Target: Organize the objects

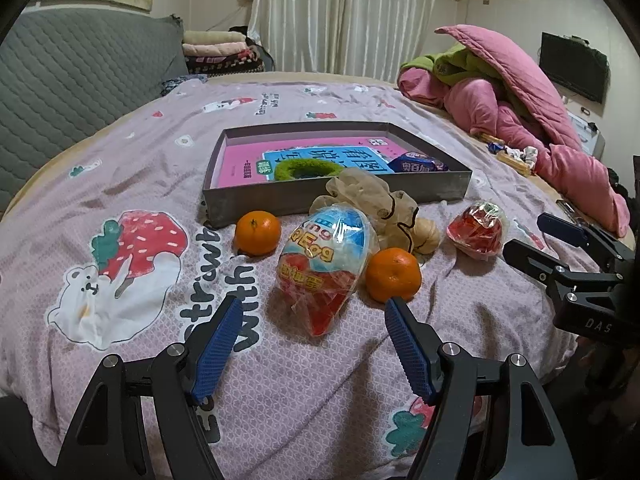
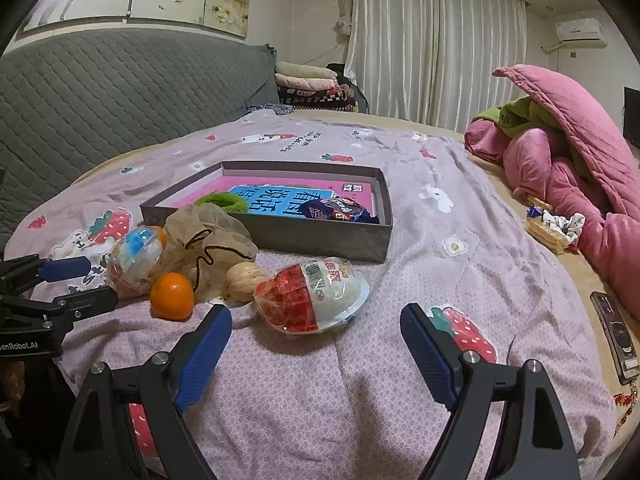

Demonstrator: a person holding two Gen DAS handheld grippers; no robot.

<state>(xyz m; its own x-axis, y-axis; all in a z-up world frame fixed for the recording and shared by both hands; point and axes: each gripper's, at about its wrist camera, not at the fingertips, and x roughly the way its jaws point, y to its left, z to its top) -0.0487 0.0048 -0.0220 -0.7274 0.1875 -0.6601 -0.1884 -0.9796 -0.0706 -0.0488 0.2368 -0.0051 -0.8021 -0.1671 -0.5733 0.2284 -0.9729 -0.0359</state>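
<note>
A grey box point(image 1: 320, 196) point(image 2: 320, 236) on the bed holds a pink book point(image 1: 240, 160), a green ring point(image 1: 308, 169) and a blue snack packet point(image 1: 418, 163). In front of it lie two oranges point(image 1: 257, 233) point(image 1: 393, 274), a big wrapped toy egg point(image 1: 324, 264), a beige mesh pouch point(image 1: 372, 200), a walnut point(image 2: 245, 280) and a smaller wrapped egg point(image 2: 312, 300). My left gripper point(image 1: 314, 308) is open just short of the big egg. My right gripper point(image 2: 316, 320) is open just short of the smaller egg.
A pink and green quilt heap point(image 1: 512, 92) lies at the bed's right. Snack wrappers point(image 2: 552, 226) lie beside it. A phone point(image 2: 614, 336) lies near the right edge. A grey padded headboard point(image 2: 100, 92) is at the left.
</note>
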